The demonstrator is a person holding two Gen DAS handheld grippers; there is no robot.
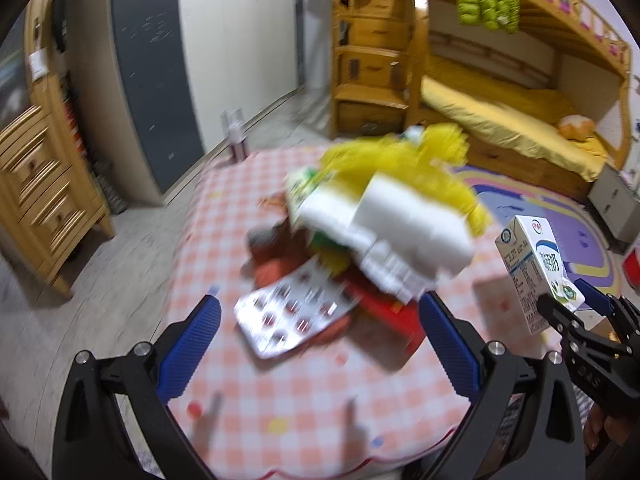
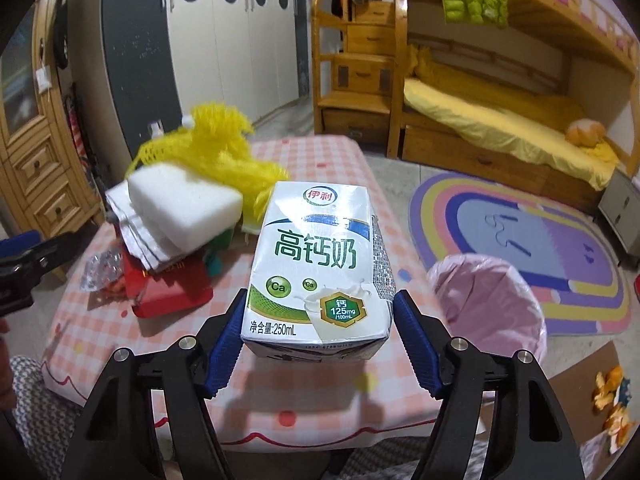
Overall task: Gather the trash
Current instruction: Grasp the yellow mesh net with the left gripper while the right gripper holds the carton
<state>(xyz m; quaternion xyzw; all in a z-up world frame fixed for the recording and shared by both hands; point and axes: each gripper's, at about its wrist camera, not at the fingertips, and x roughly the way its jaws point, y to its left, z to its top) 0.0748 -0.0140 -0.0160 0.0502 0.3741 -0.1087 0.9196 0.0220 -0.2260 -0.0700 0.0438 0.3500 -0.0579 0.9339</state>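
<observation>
The right gripper point(image 2: 318, 344) points forward and downward over the near edge of the table point(image 2: 340, 396), with a white milk carton point(image 2: 320, 264) between its blue-padded fingers point(image 2: 224, 348). The carton stands upright, lifted off the checked cloth, its printed face toward the camera. The left pad presses on its lower edge, the right pad sits at its lower corner, and in the left wrist view the black fingertips pinch the carton's bottom. The left gripper point(image 1: 320, 344) also tilts downward, and its fingers point(image 1: 192, 344) are spread wide with nothing between them. It hovers over the near part of the table, short of a heap of trash. In that heap lie a silver blister pack point(image 1: 292, 316) of red pills, a red box point(image 1: 384, 312) under it, a white foam block point(image 1: 408, 228) on top of folded papers, and a yellow mesh net point(image 1: 432, 152) at the back. The left view is blurred, so smaller items in the heap cannot be made out. To the right of the table, on the floor, stands a bin lined with a pink bag point(image 2: 488, 304), beside a rainbow rug point(image 2: 560, 248). Orange peel point(image 2: 612, 400) lies on a piece of cardboard near the bin.
</observation>
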